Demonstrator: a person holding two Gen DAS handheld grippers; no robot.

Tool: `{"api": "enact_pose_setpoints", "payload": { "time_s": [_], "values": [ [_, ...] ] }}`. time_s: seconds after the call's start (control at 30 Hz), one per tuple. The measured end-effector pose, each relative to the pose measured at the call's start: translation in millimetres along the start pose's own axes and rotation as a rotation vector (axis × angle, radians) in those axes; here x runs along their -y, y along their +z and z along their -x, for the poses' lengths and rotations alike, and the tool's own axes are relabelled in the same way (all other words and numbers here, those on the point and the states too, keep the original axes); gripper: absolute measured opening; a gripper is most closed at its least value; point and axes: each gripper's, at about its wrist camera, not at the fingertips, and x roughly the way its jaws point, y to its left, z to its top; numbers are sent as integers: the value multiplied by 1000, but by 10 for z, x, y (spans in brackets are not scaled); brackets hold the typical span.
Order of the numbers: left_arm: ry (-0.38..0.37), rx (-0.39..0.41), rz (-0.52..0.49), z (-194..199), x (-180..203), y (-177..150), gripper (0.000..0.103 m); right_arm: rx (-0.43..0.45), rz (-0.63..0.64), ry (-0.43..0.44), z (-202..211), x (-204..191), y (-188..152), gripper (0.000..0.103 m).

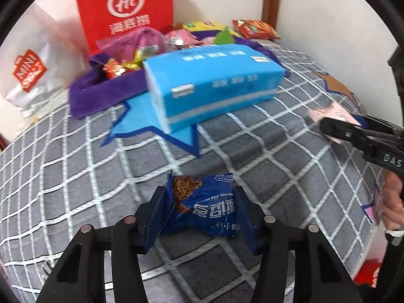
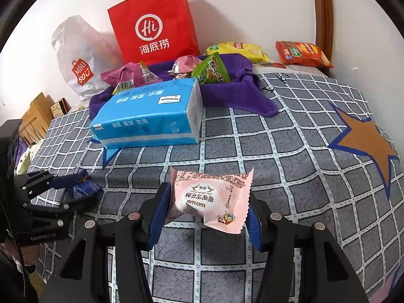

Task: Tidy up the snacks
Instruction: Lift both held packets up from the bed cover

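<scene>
- Left wrist view: the left gripper (image 1: 202,209) is closed on a dark blue foil chocolate-chip cookie packet (image 1: 204,209), its two fingers pressing the packet's crimped ends, and holds it above the grey bedcover with a white grid pattern (image 1: 75,176).
- Beyond it lies a bright blue plastic-wrapped tissue pack (image 1: 214,85), resting on a light blue star patch with a dark blue border (image 1: 149,128).
- Behind the pack sits a purple towel folded into a shallow nest (image 1: 101,91), holding small wrapped snacks in red, yellow and pink (image 1: 131,63).
- A red paper bag with a white round logo (image 1: 126,7) and a white plastic shopping bag with a red label (image 1: 32,68) stand against the wall.
- At the right edge the right gripper (image 1: 335,126) grips a pale pink packet, blurred here.
- Right wrist view: the right gripper (image 2: 207,202) clamps a pale pink plastic snow-cake packet (image 2: 209,199) between its blue-padded fingers (image 2: 159,207), above the bedcover (image 2: 277,151).
- At the left edge the left gripper (image 2: 75,184) holds the blue cookie packet (image 2: 80,186).
- The tissue pack (image 2: 149,116) lies just in front of the purple towel (image 2: 240,96), which holds a green crinkled snack bag (image 2: 212,69) and pink packets (image 2: 131,75).
- A yellow chip bag (image 2: 237,49) and an orange-red chip bag (image 2: 303,53) lie by the wall.
- An orange star patch with a blue border (image 2: 366,139) is on the cover at right.
</scene>
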Motion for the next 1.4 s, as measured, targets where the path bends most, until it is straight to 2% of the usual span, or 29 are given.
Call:
{"api": "enact_pose_setpoints", "payload": {
  "time_s": [0.07, 0.23, 0.43, 0.57, 0.77, 1.13, 1.23, 1.4],
  "values": [
    [39, 14, 16, -3, -63, -1, 51, 2, -7, -4, 14, 30, -12, 55],
    [66, 67, 51, -4, -111, -55, 56, -3, -28, -7, -7, 83, -11, 55],
    [38, 64, 73, -18, -155, -49, 56, -16, -21, -53, -75, 106, -5, 55],
    [36, 63, 75, -19, -146, -55, 57, -28, -39, -58, -176, 144, -27, 55],
    [15, 63, 90, -20, -172, -67, 57, -2, -71, -51, -211, 202, -41, 55],
    [13, 60, 81, -37, -146, -63, 58, -17, -53, -84, -254, 145, -19, 57],
    [15, 65, 81, -24, -148, -63, 52, -14, -53, -89, -245, 139, -24, 55],
    [19, 59, 71, 19, -139, -74, 49, -19, -73, -49, -192, 164, -11, 54]
  ]
}}
